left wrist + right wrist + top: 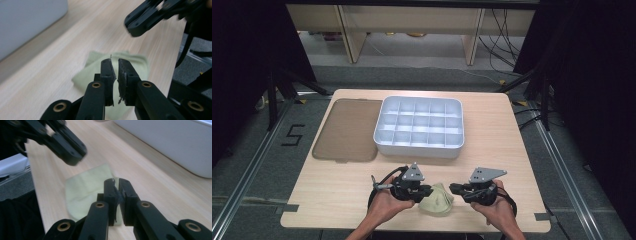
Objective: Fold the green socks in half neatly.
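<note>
1. I hold the left gripper (426, 191) and right gripper (455, 189) facing each other across the green cloth (438, 200) at lower centre of the high view, probably to fold it
2. Both jaw pairs clenched, gripping nothing
3. Cloth crumpled; long axis unclear
4. Compartment tray (419, 148) beyond

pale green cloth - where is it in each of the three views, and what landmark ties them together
High view: the pale green cloth lies near the table's front edge, between the two tongs.
Left gripper view: lower centre, behind the left tongs.
Right gripper view: left of centre, behind the right tongs.
Shared landmark: the white compartment tray, top left and top right in the gripper views.
</note>
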Demonstrator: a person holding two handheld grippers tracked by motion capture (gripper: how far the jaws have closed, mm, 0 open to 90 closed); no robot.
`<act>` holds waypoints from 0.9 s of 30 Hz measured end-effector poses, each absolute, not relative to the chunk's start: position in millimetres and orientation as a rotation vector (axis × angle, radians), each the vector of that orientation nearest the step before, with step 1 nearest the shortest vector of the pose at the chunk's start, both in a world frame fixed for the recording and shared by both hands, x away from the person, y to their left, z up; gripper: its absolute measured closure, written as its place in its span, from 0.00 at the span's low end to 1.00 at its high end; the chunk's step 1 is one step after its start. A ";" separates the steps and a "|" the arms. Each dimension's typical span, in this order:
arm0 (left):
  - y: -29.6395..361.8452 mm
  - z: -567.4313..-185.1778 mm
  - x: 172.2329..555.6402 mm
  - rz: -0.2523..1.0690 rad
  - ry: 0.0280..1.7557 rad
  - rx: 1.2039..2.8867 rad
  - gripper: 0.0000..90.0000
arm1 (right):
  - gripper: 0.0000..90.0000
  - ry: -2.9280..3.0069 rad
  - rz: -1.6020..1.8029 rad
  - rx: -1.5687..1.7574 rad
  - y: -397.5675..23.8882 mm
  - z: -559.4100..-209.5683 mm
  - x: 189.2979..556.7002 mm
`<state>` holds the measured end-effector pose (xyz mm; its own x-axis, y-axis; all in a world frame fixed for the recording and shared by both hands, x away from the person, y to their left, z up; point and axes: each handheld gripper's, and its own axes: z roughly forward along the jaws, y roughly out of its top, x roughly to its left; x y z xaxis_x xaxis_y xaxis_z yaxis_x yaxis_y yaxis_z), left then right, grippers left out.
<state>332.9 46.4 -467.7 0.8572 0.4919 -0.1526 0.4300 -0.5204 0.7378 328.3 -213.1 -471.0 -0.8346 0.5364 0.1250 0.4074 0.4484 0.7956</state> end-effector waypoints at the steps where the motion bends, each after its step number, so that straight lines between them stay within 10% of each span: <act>1: 47.6 -472.0 332.2 0.084 0.680 2.197 0.92 | 0.94 2.555 1.333 0.835 -210.9 -470.7 326.3; 27: 49.2 -496.2 326.6 0.094 0.645 2.340 0.95 | 0.93 2.719 1.152 0.794 -200.1 -494.4 319.8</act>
<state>326.6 49.2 -496.2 0.8734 0.4748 -0.1084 0.4243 -0.6325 0.6480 319.8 -200.1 -494.4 -0.8620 0.4922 0.1209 0.4292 0.5822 0.6905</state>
